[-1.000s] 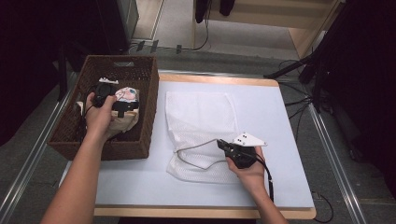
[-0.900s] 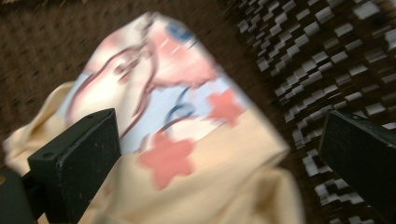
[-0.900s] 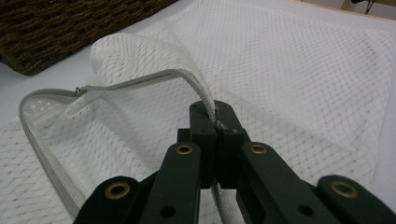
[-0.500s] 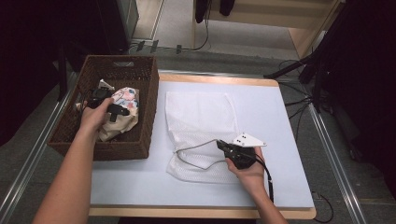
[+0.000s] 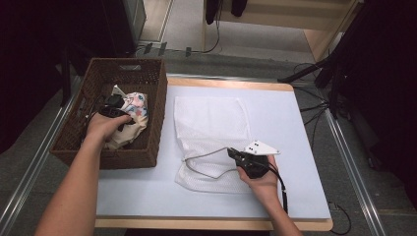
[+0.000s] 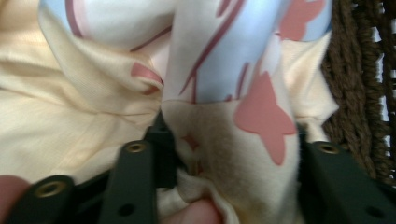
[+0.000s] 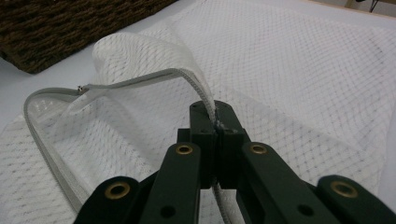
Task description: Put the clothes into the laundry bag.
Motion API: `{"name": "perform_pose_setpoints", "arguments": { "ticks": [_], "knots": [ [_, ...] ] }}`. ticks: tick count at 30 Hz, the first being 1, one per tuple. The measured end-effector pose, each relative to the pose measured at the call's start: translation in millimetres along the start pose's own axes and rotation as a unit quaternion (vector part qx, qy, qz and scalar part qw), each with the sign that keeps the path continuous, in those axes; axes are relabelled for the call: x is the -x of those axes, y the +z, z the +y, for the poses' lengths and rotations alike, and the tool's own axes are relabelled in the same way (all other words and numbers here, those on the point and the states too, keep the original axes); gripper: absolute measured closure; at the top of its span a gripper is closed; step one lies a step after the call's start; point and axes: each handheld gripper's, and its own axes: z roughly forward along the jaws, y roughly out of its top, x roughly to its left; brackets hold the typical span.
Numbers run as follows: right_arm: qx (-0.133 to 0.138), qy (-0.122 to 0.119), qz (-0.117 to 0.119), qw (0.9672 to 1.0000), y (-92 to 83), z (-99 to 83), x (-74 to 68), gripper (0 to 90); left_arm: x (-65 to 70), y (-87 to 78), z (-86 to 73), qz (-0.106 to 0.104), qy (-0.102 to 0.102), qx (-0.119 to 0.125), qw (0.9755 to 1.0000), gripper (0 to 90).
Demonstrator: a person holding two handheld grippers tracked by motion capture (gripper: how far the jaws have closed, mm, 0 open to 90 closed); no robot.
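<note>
A cream cloth with blue and pink print point(image 5: 134, 110) lies bunched in the brown wicker basket point(image 5: 147, 156) at the table's left. My left gripper point(image 5: 112, 109) reaches down into the basket. Its jaws have just been closing, and a fold of the cloth point(image 6: 224, 56) is pinched between them point(image 6: 229, 140). A white mesh laundry bag point(image 5: 211, 123) lies flat mid-table. My right gripper point(image 5: 235, 154) is shut on the bag's zip edge point(image 7: 140, 79) and holds the mouth lifted open, fingertips together point(image 7: 215, 112).
The basket wall point(image 6: 359, 93) stands close to the right of the left jaws. The pale blue table top point(image 5: 285, 113) runs bare to the right of the bag. Cables and stand legs point(image 5: 314, 78) lie on the floor beyond the far right edge.
The left hand has sunk into the basket onto the printed cloth, and its jaws have drawn in on a fold. The right hand and the mesh bag have not moved.
</note>
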Motion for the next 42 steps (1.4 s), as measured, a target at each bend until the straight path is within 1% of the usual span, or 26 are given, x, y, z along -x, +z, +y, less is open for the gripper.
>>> {"name": "perform_pose_setpoints", "arguments": {
  "ticks": [1,2,3,4,5,6,8,9,10,11,14,17,18,19,22,23,24,25,26,28,32,33,34,36,39,42],
  "knots": [
    [0.0,0.001,0.0,1.0,0.3,0.0,0.0,88.6,0.5,-2.4,0.4,-0.068,-0.012,0.008,0.9976,62.5],
    [-0.001,0.0,-0.001,1.0,0.9,-0.1,0.2,88.6,1.3,-3.7,0.8,-0.153,-0.018,0.015,0.9879,63.0],
    [-0.002,0.002,0.0,1.0,1.9,-0.2,0.1,88.5,4.7,-4.3,1.5,-0.227,-0.016,0.024,0.9734,62.8],
    [-0.002,0.002,0.0,1.0,1.9,-0.2,0.1,88.5,10.8,-5.6,2.1,-0.257,-0.008,0.032,0.9658,62.8],
    [-0.003,0.003,0.0,1.0,2.4,-0.2,-0.3,88.6,15.6,-6.0,2.9,-0.233,0.005,0.031,0.972,61.3],
    [-0.003,0.001,0.0,1.0,2.6,-0.2,-0.4,88.6,17.7,-4.0,3.5,-0.192,0.017,0.024,0.9809,56.9],
    [-0.002,-0.001,0.0,1.0,2.5,-0.4,-0.7,88.6,15.1,3.9,4.0,-0.127,0.007,0.004,0.9919,33.1],
    [-0.003,-0.001,0.0,1.0,2.2,-0.6,-0.7,88.5,12.3,7.7,4.1,-0.095,0.0,-0.006,0.9955,17.6],
    [-0.003,-0.001,0.001,1.0,1.7,-0.8,-0.6,88.5,10.7,10.0,4.2,-0.072,-0.007,-0.013,0.9973,5.7],
    [-0.003,-0.001,0.001,1.0,1.5,-1.0,-0.5,88.5,9.1,10.8,4.7,-0.045,-0.01,-0.019,0.9987,0.0],
    [-0.004,-0.001,0.002,1.0,1.1,-1.5,0.2,88.5,11.4,12.4,6.7,-0.022,0.0,-0.017,0.9996,0.0],
    [-0.004,-0.001,0.003,1.0,0.8,-1.6,0.1,88.4,16.5,21.3,7.8,-0.06,0.011,-0.03,0.9977,0.0],
    [-0.004,-0.001,0.003,1.0,0.8,-1.6,0.1,88.5,20.0,21.6,7.8,-0.065,0.029,-0.034,0.9969,0.0],
    [-0.004,0.0,0.002,1.0,0.8,-1.5,0.1,88.5,21.9,21.1,7.9,-0.069,0.034,-0.034,0.9965,0.9],
    [-0.004,0.003,0.002,1.0,2.4,-1.6,0.4,88.4,25.0,17.4,7.5,-0.09,0.038,-0.024,0.9949,15.0],
    [-0.004,0.003,0.002,1.0,2.4,-1.6,0.4,88.4,24.8,16.8,7.4,-0.096,0.037,-0.021,0.9945,15.0],
    [-0.005,0.002,0.001,1.0,2.5,-1.5,0.4,88.4,24.3,14.7,7.1,-0.119,0.037,-0.017,0.992,17.2],
    [-0.005,0.0,0.001,1.0,2.9,-1.5,0.5,88.5,24.4,13.8,7.0,-0.143,0.037,-0.016,0.9888,24.6],
    [-0.005,0.001,0.002,1.0,3.1,-1.5,0.2,88.5,24.6,13.4,7.2,-0.155,0.036,-0.016,0.9871,27.7],
    [-0.006,0.001,0.002,1.0,3.1,-1.6,-0.2,88.5,26.4,14.4,6.9,-0.149,0.038,-0.014,0.988,28.6],
    [-0.007,0.002,0.003,1.0,2.6,-1.7,-0.4,88.5,39.0,20.0,5.3,-0.089,0.09,-0.031,0.9915,26.8],
    [-0.006,0.0,0.004,1.0,2.2,-1.5,-1.1,88.5,41.9,20.1,5.3,-0.075,0.103,-0.035,0.9912,33.8],
    [-0.006,0.0,0.004,1.0,2.2,-1.5,-1.1,88.5,47.6,20.1,4.8,-0.053,0.121,-0.038,0.9904,33.8],
    [-0.005,-0.001,0.004,1.0,1.7,-1.3,-1.5,88.5,57.4,20.1,4.5,-0.023,0.151,-0.044,0.9873,44.2],
    [-0.006,0.0,0.004,1.0,1.6,-1.4,-1.4,88.5,56.8,19.2,6.0,-0.037,0.145,-0.048,0.9876,58.1],
    [-0.004,-0.002,0.005,1.0,1.7,-1.4,-1.8,88.5,50.0,16.5,7.5,-0.06,0.135,-0.049,0.9878,62.7]
  ]
}}
